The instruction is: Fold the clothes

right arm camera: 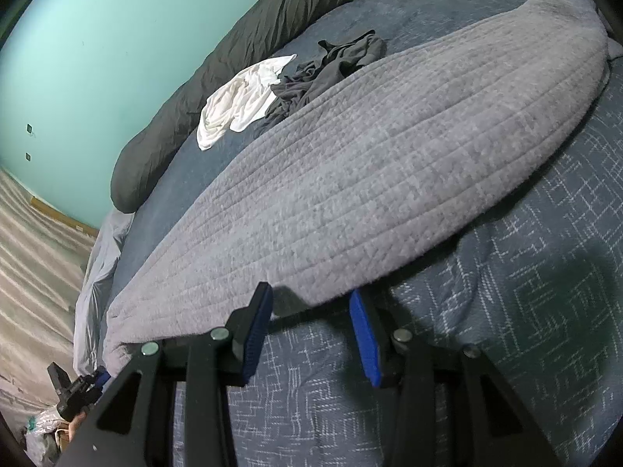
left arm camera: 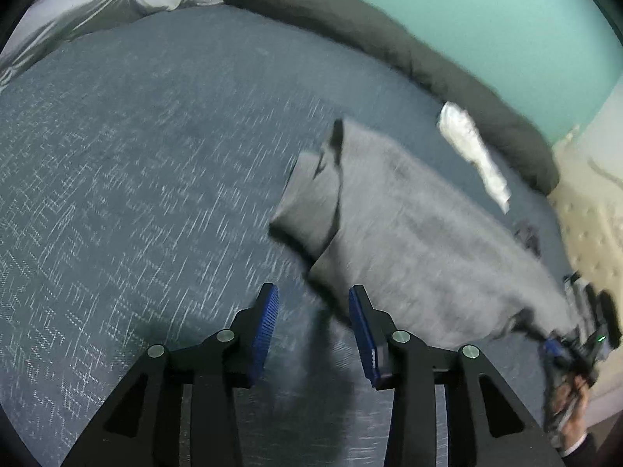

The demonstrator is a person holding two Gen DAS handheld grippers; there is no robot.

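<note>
A grey quilted garment point(left arm camera: 409, 233) point(right arm camera: 370, 163) lies spread on the bed, with one sleeve folded over its body in the left wrist view. My left gripper point(left arm camera: 314, 297) hovers open over the blue cover, just left of the garment's near edge, with nothing between its pads. My right gripper point(right arm camera: 311, 294) is open too, its blue pads on either side of the garment's near hem without closing on it. Each gripper shows small in the other view: the right gripper point(left arm camera: 576, 344) by the garment's far corner, and the left gripper point(right arm camera: 78, 389) at the lower left.
The bed has a dark blue patterned cover point(left arm camera: 155, 155) point(right arm camera: 545, 311). A white cloth point(left arm camera: 471, 151) point(right arm camera: 241, 101) and crumpled dark grey clothes point(right arm camera: 335, 62) lie behind the garment. A long dark bolster point(left arm camera: 389, 46) point(right arm camera: 218, 66) runs along the teal wall. Bare floor point(right arm camera: 31, 253) lies beyond the bed's edge.
</note>
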